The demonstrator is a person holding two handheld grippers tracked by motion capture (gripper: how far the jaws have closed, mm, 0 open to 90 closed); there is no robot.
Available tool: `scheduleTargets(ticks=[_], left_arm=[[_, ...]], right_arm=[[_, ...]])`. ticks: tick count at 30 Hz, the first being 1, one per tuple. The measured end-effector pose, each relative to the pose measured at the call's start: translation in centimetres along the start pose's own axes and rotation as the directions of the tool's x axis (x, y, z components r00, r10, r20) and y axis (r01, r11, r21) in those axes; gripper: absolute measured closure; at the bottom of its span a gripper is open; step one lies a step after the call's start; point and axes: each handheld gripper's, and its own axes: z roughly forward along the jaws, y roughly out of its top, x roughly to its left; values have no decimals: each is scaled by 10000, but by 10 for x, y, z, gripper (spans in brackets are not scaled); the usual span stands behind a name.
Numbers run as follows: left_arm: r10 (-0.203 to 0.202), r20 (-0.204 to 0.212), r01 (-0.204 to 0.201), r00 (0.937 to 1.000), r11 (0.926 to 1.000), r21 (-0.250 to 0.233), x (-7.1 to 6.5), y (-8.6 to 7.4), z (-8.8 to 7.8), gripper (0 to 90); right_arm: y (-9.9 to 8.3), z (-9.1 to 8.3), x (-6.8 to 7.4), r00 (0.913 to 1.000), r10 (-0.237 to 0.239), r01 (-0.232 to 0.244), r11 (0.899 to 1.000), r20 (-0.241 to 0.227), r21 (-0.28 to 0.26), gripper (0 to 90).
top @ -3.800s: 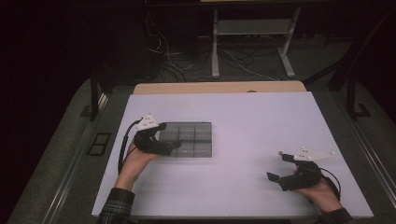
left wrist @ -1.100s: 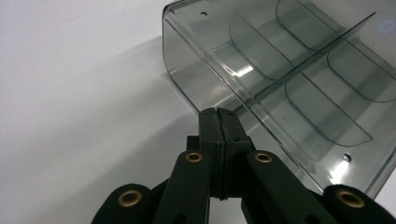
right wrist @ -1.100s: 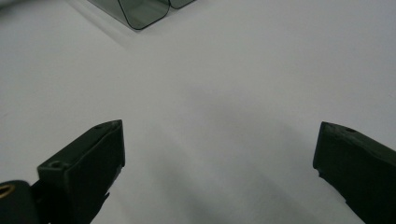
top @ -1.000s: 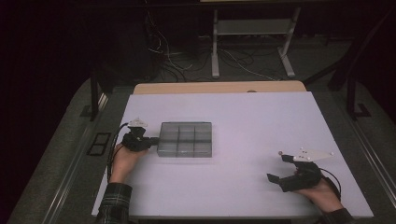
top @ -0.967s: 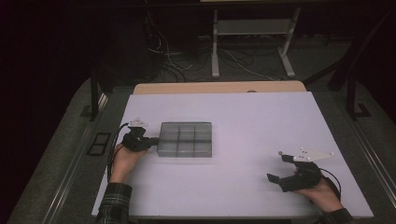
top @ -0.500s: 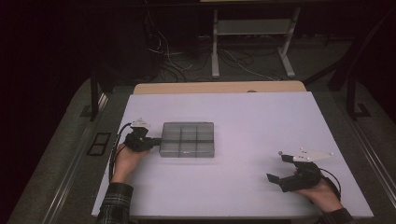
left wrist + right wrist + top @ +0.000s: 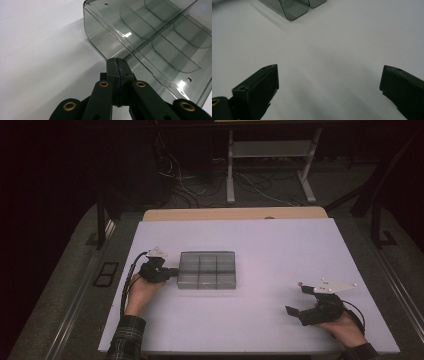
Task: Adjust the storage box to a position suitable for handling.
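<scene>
Sitting on the white table (image 7: 280, 250), a bit left of the middle, is a smoky see-through organizer box (image 7: 207, 270) with dividers splitting it into six compartments, three across and two deep, and as far as I can see they're all empty. On its left side the left gripper (image 7: 174, 271) has its jaws clenched flat together with nothing between them, and the tips are right up against the box's left wall, low down near the base; from the left gripper view (image 7: 117, 62) it looks like touching, or as good as. So it's pressing its closed tip on the side, not grasping the thing. The hand behind it comes in from the near-left edge, plaid sleeve showing, with the black cable (image 7: 131, 281) looping off to the left. Over at the near right corner the right gripper (image 7: 297, 301) rests in the other hand, well apart from the box, jaws spread wide and holding nothing, just bare table between them. In the right gripper view you can catch a corner of the box (image 7: 293, 8) at the far side of the tabletop.
</scene>
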Motion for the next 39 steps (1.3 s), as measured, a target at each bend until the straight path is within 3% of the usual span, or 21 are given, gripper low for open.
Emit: scheduleTargets(ticks=[39], left_arm=[[976, 335, -985, 9947, 9949, 239, -35, 17, 29, 886]], right_arm=[[0, 1, 0, 10000, 36, -36, 10000, 20, 28, 21]])
